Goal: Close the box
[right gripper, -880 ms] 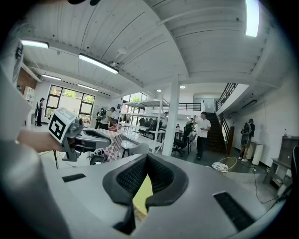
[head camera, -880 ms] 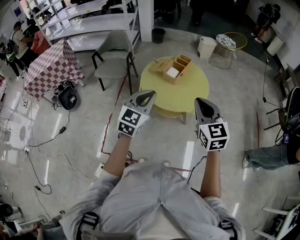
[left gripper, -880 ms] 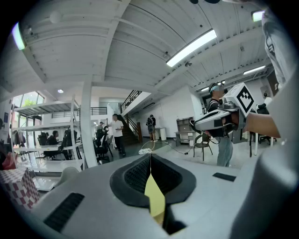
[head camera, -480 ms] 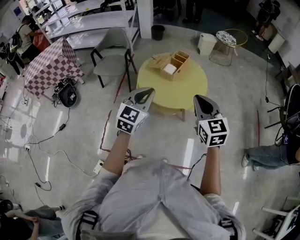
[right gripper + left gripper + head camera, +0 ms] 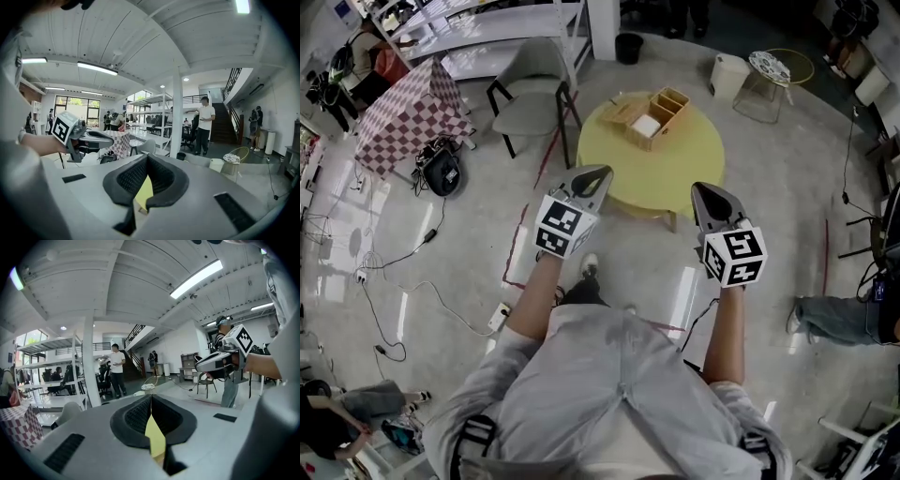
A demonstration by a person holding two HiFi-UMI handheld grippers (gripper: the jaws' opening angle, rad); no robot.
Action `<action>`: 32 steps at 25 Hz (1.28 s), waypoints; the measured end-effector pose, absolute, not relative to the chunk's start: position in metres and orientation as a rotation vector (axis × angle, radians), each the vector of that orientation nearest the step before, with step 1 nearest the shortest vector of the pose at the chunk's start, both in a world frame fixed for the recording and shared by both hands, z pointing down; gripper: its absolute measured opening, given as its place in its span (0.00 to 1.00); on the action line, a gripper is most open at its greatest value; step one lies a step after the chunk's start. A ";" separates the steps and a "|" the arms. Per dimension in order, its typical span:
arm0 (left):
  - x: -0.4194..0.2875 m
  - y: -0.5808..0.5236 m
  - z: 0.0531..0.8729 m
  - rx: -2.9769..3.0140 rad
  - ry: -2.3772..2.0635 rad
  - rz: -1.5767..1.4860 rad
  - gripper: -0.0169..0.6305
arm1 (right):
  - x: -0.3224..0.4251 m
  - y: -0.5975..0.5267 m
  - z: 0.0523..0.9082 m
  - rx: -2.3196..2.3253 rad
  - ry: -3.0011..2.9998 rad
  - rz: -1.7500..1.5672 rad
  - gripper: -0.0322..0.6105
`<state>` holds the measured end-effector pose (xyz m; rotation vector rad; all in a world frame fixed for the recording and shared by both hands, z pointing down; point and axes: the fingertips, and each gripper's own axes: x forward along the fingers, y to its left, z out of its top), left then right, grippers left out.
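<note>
An open wooden box with compartments stands on the far side of a round yellow table. Its lid lies flipped out to the left, and something white sits in one compartment. Both grippers hang in the air on the near side of the table, well short of the box. My left gripper is shut and empty, pointing at the table's near left edge. My right gripper is shut and empty too, over the table's near right edge. In the gripper views the pads meet, with only yellow table showing through.
A grey chair stands left of the table, and a checkered cloth further left. A black bin, a white bin and a wire stool stand behind. Cables cross the floor. A seated person's leg is at right.
The person has stepped closer to the table, and a shoe now shows below the grippers. Both grippers stay shut and keep their spacing.
</note>
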<state>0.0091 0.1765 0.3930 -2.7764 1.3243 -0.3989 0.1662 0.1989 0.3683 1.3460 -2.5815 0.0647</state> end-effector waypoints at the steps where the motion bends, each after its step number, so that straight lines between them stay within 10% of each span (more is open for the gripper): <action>1: 0.009 0.170 0.396 -2.782 1.323 -0.402 0.07 | 0.166 0.193 0.371 1.343 -2.579 0.071 0.08; 32: -0.058 -0.205 0.430 -2.903 1.201 -0.468 0.07 | 0.104 -0.155 0.384 1.541 -2.391 0.133 0.08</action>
